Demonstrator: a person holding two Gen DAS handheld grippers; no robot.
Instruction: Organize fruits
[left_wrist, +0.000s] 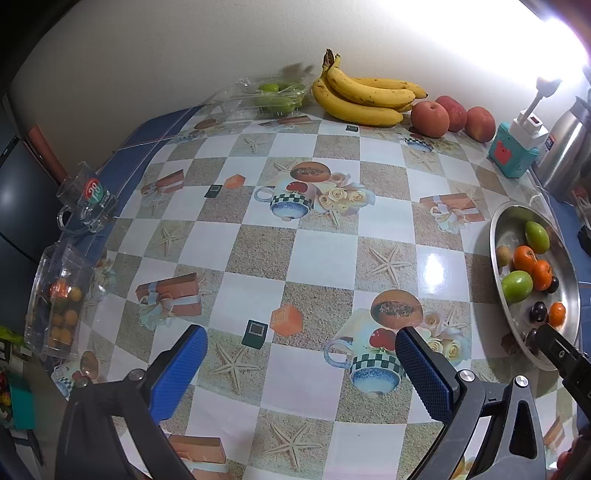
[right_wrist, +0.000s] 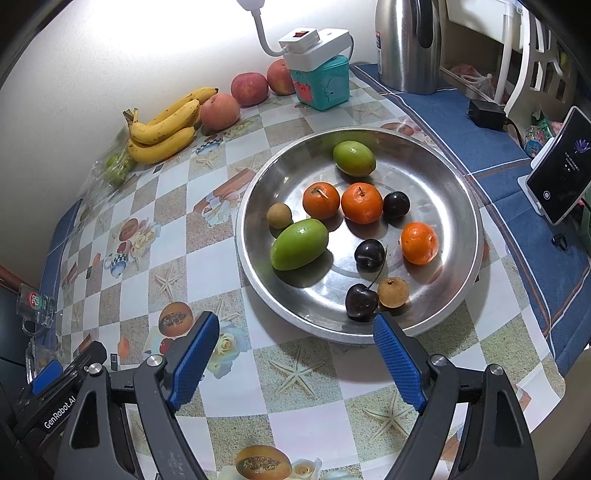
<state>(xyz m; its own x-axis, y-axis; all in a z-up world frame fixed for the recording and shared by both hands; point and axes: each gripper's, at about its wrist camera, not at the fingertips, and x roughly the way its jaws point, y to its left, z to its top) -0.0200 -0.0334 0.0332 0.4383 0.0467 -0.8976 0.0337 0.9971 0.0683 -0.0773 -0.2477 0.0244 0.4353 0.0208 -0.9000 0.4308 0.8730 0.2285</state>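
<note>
Fingers of the left gripper (left_wrist: 301, 363) spread wide, nothing between them, hovering over bare worktop (left_wrist: 317, 258) in the left wrist view. Steel plate (left_wrist: 496, 236) sits at the right edge with some fruit already in it. Still loose along the back wall: banana bunch (left_wrist: 364, 98), three apples (left_wrist: 430, 114), and green fruits in a clear clamshell (left_wrist: 273, 96). Another clear box (left_wrist: 55, 299) of small orange fruits at the left edge, next to a glass mug (left_wrist: 86, 201). So sorting looks partly done, larger fruit left

Right wrist view: right gripper (right_wrist: 295, 363) fingers also wide apart, empty, just short of the plate's near rim. Plate holds two green fruits (right_wrist: 299, 243), three oranges (right_wrist: 362, 203), three dark cherries (right_wrist: 362, 301), two small tan ones (right_wrist: 392, 292). Teal box (right_wrist: 321, 83) with lamp and a kettle (right_wrist: 408, 44) crowd the apples; phone on stand (right_wrist: 561, 166) to the right, well clear
</note>
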